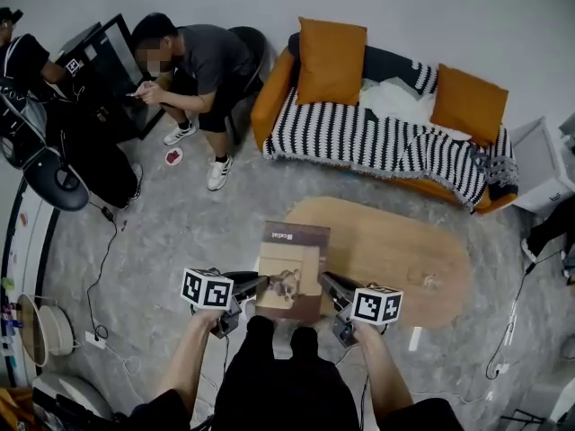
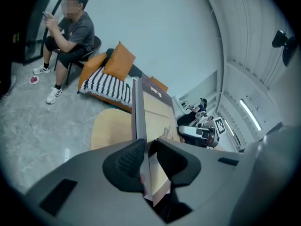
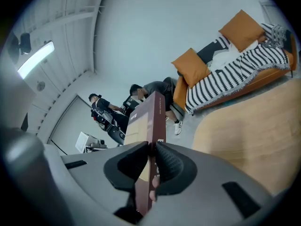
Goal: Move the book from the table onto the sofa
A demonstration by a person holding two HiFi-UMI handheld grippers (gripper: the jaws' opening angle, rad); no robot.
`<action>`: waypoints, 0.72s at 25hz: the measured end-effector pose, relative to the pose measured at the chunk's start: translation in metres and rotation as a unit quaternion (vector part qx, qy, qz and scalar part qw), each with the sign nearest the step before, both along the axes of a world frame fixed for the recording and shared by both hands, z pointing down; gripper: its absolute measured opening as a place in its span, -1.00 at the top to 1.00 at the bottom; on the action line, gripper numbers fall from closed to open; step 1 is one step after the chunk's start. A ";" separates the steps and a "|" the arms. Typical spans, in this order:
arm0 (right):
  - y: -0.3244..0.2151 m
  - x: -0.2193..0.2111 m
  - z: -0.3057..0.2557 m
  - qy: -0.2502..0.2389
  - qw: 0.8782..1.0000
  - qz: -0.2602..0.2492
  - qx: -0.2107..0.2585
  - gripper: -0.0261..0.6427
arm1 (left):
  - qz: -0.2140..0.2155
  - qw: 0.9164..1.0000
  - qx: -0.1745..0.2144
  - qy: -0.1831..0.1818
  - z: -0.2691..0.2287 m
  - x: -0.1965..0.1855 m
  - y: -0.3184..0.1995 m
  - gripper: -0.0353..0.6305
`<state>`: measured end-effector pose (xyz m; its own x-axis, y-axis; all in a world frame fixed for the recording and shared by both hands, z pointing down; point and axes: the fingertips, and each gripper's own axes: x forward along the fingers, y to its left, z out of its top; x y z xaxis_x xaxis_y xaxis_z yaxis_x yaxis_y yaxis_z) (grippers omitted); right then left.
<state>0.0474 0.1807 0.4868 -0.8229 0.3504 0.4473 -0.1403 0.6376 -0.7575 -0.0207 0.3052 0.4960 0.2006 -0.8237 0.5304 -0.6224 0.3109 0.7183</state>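
Observation:
A brown and tan book (image 1: 291,268) hangs in the air over the near end of the oval wooden table (image 1: 395,254), held flat between both grippers. My left gripper (image 1: 260,285) is shut on its left edge; in the left gripper view the book (image 2: 153,121) stands edge-on between the pads. My right gripper (image 1: 329,285) is shut on its right edge, and the right gripper view shows the book (image 3: 148,126) clamped the same way. The orange sofa (image 1: 386,137) with a striped throw lies beyond the table.
Two orange cushions (image 1: 331,59) lean on the sofa back. A seated person (image 1: 193,70) is at the sofa's left end, with dark equipment (image 1: 63,142) further left. Cables (image 1: 103,268) run over the grey floor. A white box (image 1: 544,164) stands right of the sofa.

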 end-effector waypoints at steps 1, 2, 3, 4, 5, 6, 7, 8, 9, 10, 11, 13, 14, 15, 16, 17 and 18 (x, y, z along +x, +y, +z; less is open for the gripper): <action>0.009 -0.009 0.000 0.000 1.000 0.000 0.001 0.72 | 0.000 1.000 0.001 0.000 0.000 -0.009 0.009 0.61; 0.017 -0.017 0.000 0.001 1.000 0.001 0.001 0.72 | 0.001 1.000 0.002 0.000 0.000 -0.018 0.017 0.61; 0.025 -0.024 0.000 0.002 1.000 0.003 0.001 0.72 | 0.002 1.000 0.003 0.000 0.001 -0.026 0.025 0.61; 0.033 -0.032 0.001 0.002 1.000 0.006 0.000 0.72 | 0.004 1.000 0.004 0.000 0.001 -0.034 0.033 0.61; 0.041 -0.040 0.001 0.003 1.000 0.009 -0.001 0.72 | 0.006 1.000 0.006 0.000 0.002 -0.043 0.040 0.61; 0.049 -0.049 0.001 0.002 1.000 0.011 -0.001 0.72 | 0.007 1.000 0.009 -0.001 0.001 -0.053 0.048 0.61; 0.057 -0.058 0.000 0.001 1.000 0.013 -0.001 0.72 | 0.009 1.000 0.012 -0.002 0.000 -0.063 0.055 0.61; 0.065 -0.068 -0.001 0.000 1.000 0.015 0.000 0.72 | 0.011 1.000 0.015 -0.002 -0.001 -0.073 0.063 0.62; 0.073 -0.077 -0.003 -0.002 1.000 0.017 0.001 0.72 | 0.014 1.000 0.017 -0.001 -0.001 -0.083 0.070 0.62; 0.081 -0.086 -0.004 -0.004 1.000 0.018 0.002 0.72 | 0.017 1.000 0.019 -0.001 -0.001 -0.092 0.078 0.62; 0.087 -0.094 -0.005 -0.006 1.000 0.020 0.004 0.72 | 0.020 1.000 0.023 -0.002 -0.002 -0.100 0.084 0.62; 0.098 -0.109 -0.008 -0.009 1.000 0.024 0.009 0.72 | 0.026 0.999 0.030 -0.006 -0.005 -0.116 0.093 0.62; 0.102 -0.115 -0.009 -0.010 1.000 0.026 0.011 0.72 | 0.029 0.999 0.032 -0.007 -0.006 -0.122 0.097 0.62; 0.105 -0.119 -0.010 -0.010 0.999 0.028 0.014 0.72 | 0.031 0.999 0.033 -0.007 -0.006 -0.127 0.100 0.62; 0.107 -0.123 -0.011 -0.011 0.999 0.030 0.015 0.72 | 0.033 0.999 0.034 -0.005 -0.006 -0.131 0.102 0.62; 0.108 -0.126 -0.013 -0.011 0.999 0.033 0.016 0.72 | 0.035 0.999 0.036 -0.005 -0.007 -0.136 0.102 0.62; 0.107 -0.130 -0.014 -0.012 0.999 0.036 0.017 0.72 | 0.038 0.999 0.037 -0.006 -0.008 -0.140 0.101 0.62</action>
<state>-0.0822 0.2877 0.4724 -0.8562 0.2753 0.4372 -0.1684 0.6513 -0.7399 -0.1612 0.4063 0.4877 0.2577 -0.8435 0.4714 -0.6508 0.2091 0.7299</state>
